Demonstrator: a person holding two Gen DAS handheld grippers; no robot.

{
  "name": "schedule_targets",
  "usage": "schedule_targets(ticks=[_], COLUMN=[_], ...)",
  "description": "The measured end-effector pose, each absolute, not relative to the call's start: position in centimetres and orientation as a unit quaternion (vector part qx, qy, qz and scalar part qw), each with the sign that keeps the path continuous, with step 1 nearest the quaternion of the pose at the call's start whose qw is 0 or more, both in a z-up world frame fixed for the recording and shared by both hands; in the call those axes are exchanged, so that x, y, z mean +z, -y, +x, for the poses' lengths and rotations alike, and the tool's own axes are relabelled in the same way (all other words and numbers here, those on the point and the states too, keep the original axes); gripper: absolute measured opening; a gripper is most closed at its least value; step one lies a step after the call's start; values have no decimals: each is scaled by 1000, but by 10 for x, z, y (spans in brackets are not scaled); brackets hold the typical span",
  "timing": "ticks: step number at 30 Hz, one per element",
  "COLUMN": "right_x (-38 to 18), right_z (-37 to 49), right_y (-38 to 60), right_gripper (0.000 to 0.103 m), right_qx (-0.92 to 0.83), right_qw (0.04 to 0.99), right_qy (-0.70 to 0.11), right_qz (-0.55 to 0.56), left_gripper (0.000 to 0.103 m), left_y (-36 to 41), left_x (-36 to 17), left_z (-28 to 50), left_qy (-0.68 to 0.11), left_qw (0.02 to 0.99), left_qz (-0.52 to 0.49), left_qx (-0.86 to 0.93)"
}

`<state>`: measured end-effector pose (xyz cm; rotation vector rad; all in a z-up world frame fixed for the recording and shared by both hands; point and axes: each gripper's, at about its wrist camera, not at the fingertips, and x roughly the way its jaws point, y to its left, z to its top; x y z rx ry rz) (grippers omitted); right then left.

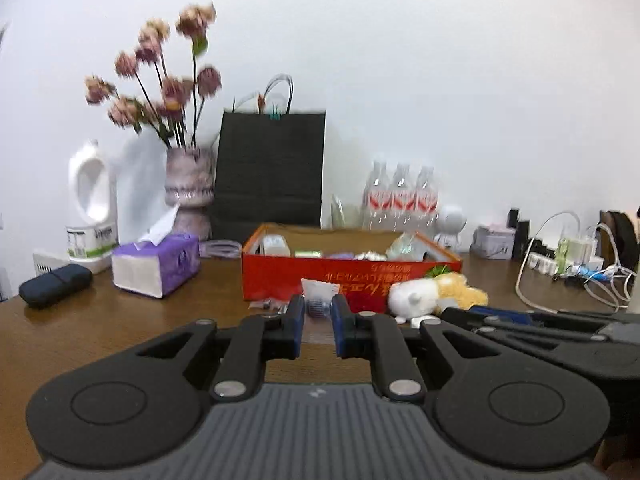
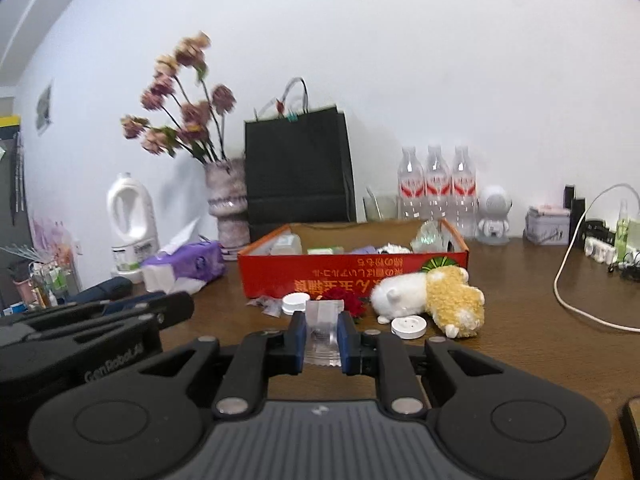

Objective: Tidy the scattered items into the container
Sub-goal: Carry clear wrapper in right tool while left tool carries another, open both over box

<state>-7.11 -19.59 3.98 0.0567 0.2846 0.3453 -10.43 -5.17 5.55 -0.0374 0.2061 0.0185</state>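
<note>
Nearest the right camera, right gripper (image 2: 322, 336) with fingers pinching a clear packet (image 2: 323, 330), held off the worktop (image 2: 520, 344), likely for carrying to the red box (image 2: 352, 274) toward the far edge. Left gripper (image 1: 318, 330) alongside, fingers slightly spread, empty. Still scattered before the box: plush (image 2: 430, 302), white cap (image 2: 294, 303), white disc (image 2: 408, 326), wrappers (image 2: 268, 304).

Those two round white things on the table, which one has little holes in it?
The white disc in front of the plush toy has two small holes, like a button. The white cap, left near the red box, is plain on top.
</note>
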Motion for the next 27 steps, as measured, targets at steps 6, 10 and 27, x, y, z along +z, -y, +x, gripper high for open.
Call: schedule_targets(ticks=[6,10,27], right_x=[29,16,62], right_z=[-123,-143,-11], right_y=[209,216,219], right_gripper=[16,16,16], right_qx=[155,145,131], right_qw=[983,985,989], right_qy=[-93,-86,-66], right_qz=[35,37,31], left_gripper=[16,16,16], left_y=[54,50,48], left_x=[42,37,84], left_z=[-146,-159,-19], left_qy=[-84,-69,-47], left_qw=[996,997,998], left_qz=[-9,-6,-33], left_qx=[16,17,-36])
